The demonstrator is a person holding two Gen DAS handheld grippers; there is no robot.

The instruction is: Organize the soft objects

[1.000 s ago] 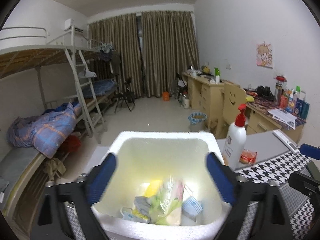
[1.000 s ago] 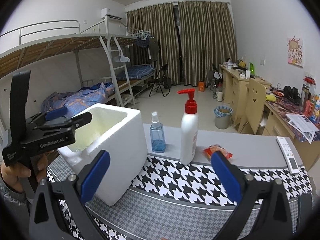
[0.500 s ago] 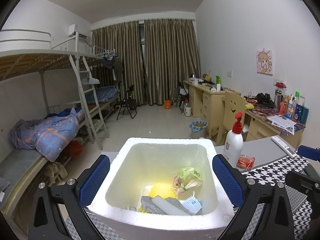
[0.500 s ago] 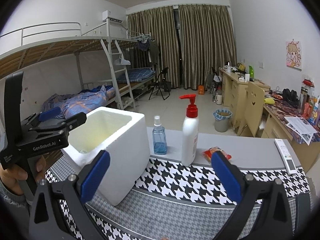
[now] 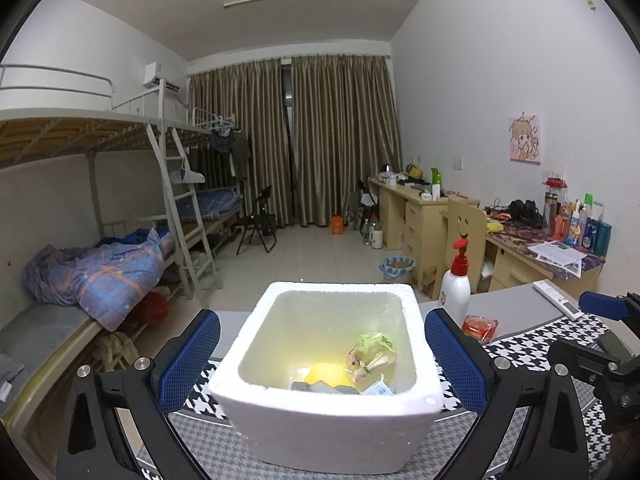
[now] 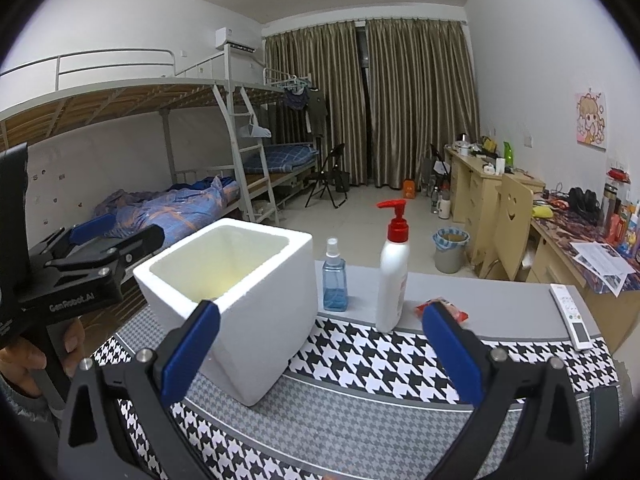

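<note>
A white foam box [image 5: 334, 398] stands on the houndstooth cloth [image 6: 380, 360]. Inside lie a green-and-pink packet [image 5: 372, 354], a yellow soft item [image 5: 326, 372] and a blue-white packet [image 5: 378, 390], partly hidden by the front rim. My left gripper [image 5: 322, 360] is open and empty, its blue fingers spread either side of the box's near end. In the right wrist view the box [image 6: 256, 320] sits left of centre. My right gripper [image 6: 320, 350] hangs open and empty above the cloth, just in front of it. A red packet [image 6: 442, 308] lies behind the right finger.
A white pump bottle [image 6: 394, 280] and a blue spray bottle [image 6: 335, 280] stand right of the box. A remote [image 6: 570, 316] lies at the table's right end. A hand [image 6: 24, 364] holds the left gripper. Bunk beds and desks line the room behind.
My left gripper has pulled back and up from the box. The green-and-pink packet, upright between the fingers a second ago, now lies inside. The right gripper has barely moved.
</note>
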